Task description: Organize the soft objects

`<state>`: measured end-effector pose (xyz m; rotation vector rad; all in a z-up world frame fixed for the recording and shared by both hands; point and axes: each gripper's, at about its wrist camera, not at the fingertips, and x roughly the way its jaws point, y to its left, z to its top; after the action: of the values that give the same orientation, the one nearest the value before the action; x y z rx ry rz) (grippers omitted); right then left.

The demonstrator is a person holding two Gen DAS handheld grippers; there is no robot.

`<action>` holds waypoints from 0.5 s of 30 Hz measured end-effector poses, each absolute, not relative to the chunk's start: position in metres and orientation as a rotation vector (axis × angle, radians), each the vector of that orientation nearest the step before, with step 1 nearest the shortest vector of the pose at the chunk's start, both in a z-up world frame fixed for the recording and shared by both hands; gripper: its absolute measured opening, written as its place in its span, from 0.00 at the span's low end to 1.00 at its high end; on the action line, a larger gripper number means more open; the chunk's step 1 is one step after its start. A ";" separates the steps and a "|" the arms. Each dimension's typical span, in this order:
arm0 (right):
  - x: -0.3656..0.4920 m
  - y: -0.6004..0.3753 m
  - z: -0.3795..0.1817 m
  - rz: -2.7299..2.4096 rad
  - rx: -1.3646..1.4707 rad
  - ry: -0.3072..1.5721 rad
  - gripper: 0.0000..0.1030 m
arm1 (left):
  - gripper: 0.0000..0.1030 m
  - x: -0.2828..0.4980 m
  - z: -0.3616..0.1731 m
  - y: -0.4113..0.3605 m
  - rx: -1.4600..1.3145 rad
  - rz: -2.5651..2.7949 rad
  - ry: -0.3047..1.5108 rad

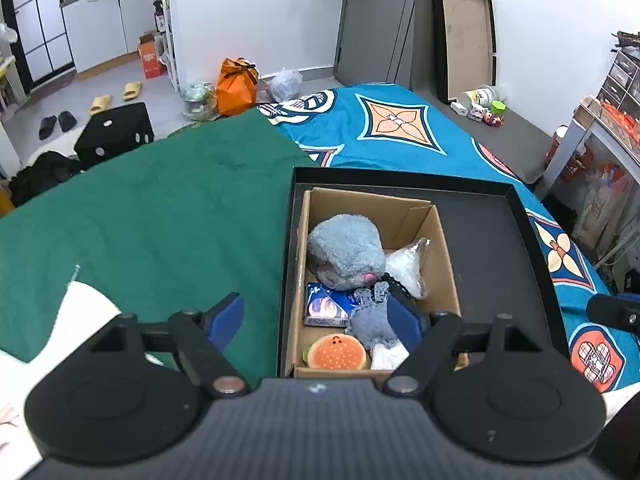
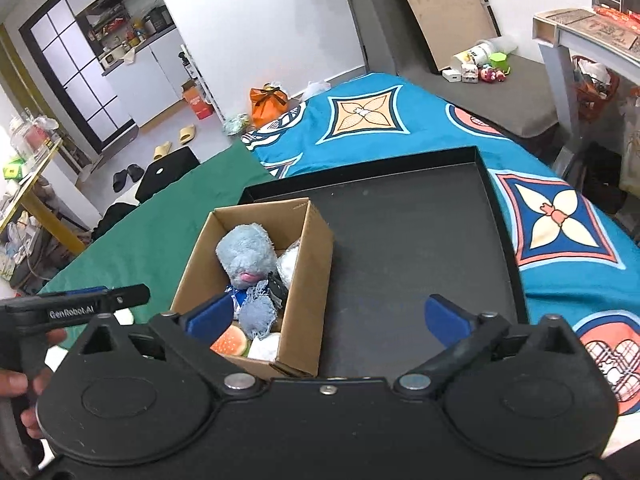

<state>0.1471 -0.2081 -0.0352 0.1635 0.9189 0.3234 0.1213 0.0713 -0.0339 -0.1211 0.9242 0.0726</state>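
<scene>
A cardboard box [image 1: 442, 256] stands in the left part of a black tray [image 1: 496, 240] on the bed. Inside lie a big grey-blue plush [image 1: 344, 248], a white bagged item [image 1: 408, 266], a blue packet [image 1: 324, 306], a small grey plush [image 1: 374, 322], a burger plush [image 1: 338, 352] and a white soft piece [image 1: 388, 356]. My left gripper [image 1: 318, 312] hangs open above the box's near end; its pads touch nothing. My right gripper [image 2: 328, 312] is open too and holds nothing, spanning the box's [image 2: 316, 248] right wall and the bare tray floor [image 2: 420, 240].
Green cloth [image 1: 160, 216] covers the bed left of the tray and a blue patterned cover [image 1: 400, 132] lies beyond and to the right. A white cloth [image 1: 80, 312] lies at the near left. A person's hand [image 2: 16, 380] holds the left gripper's handle.
</scene>
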 end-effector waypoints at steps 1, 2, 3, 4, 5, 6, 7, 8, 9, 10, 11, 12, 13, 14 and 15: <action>0.145 -0.210 -0.032 0.324 0.159 0.917 1.00 | 0.78 0.119 -0.028 0.069 -0.121 0.073 0.922; 0.144 -0.212 -0.029 0.319 0.155 0.919 1.00 | 0.82 0.116 -0.024 0.067 -0.124 0.073 0.921; 0.143 -0.215 -0.026 0.315 0.155 0.923 1.00 | 0.85 0.113 -0.020 0.065 -0.128 0.073 0.919; 0.141 -0.217 -0.024 0.314 0.157 0.925 1.00 | 0.86 0.111 -0.017 0.064 -0.128 0.076 0.917; 0.139 -0.218 -0.021 0.315 0.156 0.925 1.00 | 0.88 0.107 -0.013 0.061 -0.123 0.082 0.914; 0.137 -0.221 -0.017 0.316 0.153 0.925 1.00 | 0.89 0.105 -0.009 0.059 -0.118 0.086 0.915; 0.135 -0.222 -0.014 0.313 0.153 0.926 1.00 | 0.90 0.102 -0.006 0.057 -0.118 0.087 0.918; 0.133 -0.223 -0.012 0.314 0.151 0.927 1.00 | 0.93 0.100 -0.003 0.054 -0.119 0.086 0.923; 0.130 -0.225 -0.009 0.316 0.149 0.926 1.00 | 0.96 0.098 0.000 0.051 -0.114 0.082 0.924; 0.128 -0.226 -0.006 0.315 0.146 0.924 1.00 | 0.97 0.096 0.003 0.047 -0.106 0.078 0.923; 0.125 -0.228 -0.004 0.314 0.146 0.924 1.00 | 0.99 0.094 0.007 0.044 -0.101 0.073 0.922; 0.123 -0.231 0.000 0.313 0.147 0.925 1.00 | 0.99 0.091 0.010 0.042 -0.104 0.067 0.920; 0.120 -0.233 0.003 0.313 0.150 0.922 1.00 | 1.00 0.089 0.014 0.039 -0.110 0.061 0.921; 0.118 -0.235 0.006 0.314 0.152 0.918 1.00 | 1.00 0.087 0.018 0.036 -0.109 0.057 0.919; 0.116 -0.238 0.010 0.313 0.153 0.914 1.00 | 1.00 0.084 0.022 0.033 -0.103 0.054 0.915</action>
<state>0.1155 -0.2382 0.0097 0.1532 0.9137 0.3134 0.0843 0.0332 0.0222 -0.1026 0.9147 0.0538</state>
